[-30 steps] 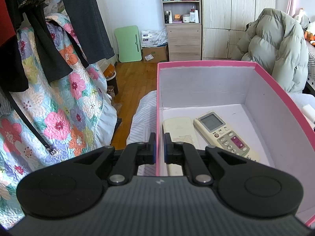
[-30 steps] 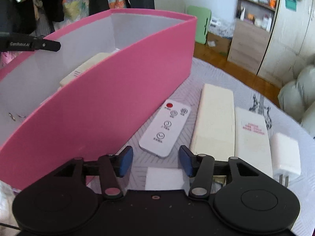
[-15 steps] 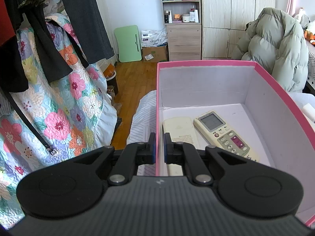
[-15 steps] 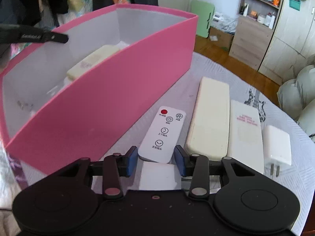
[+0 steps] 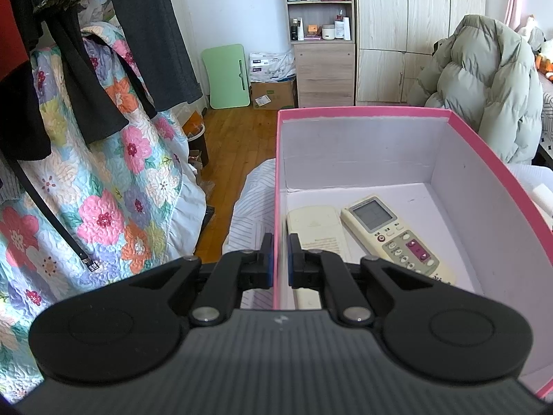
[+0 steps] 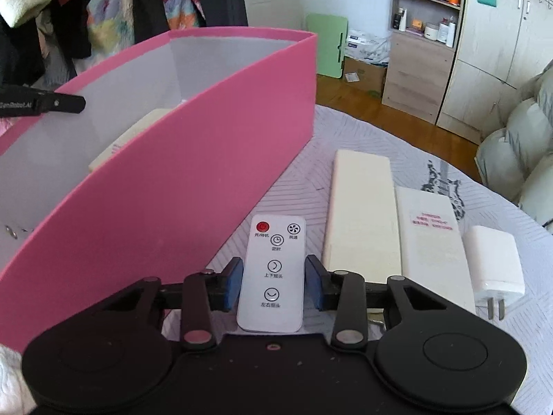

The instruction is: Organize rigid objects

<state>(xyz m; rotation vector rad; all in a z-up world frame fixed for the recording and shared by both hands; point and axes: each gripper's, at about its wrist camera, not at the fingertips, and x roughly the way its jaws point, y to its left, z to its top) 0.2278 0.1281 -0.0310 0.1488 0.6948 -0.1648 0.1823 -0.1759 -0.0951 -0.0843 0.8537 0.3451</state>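
My left gripper (image 5: 280,259) is shut on the left wall of the pink box (image 5: 484,145). Inside the box lie a cream remote with a screen (image 5: 390,238) and a plain cream remote (image 5: 316,228). In the right wrist view my right gripper (image 6: 273,285) is open, its pads on either side of a small white remote (image 6: 273,273) that lies on the table beside the pink box (image 6: 193,186). There is a small gap on each side of the remote.
Right of the white remote lie a long cream block (image 6: 361,211), a white box with a red label (image 6: 432,238) and a white plug charger (image 6: 494,263). The left gripper's tip (image 6: 52,103) shows over the box's far wall. A green-grey jacket (image 5: 484,86) lies behind the box.
My right gripper has moved forward and down, so the white remote now lies between its pads, and the jaws have narrowed. The left gripper has not moved.
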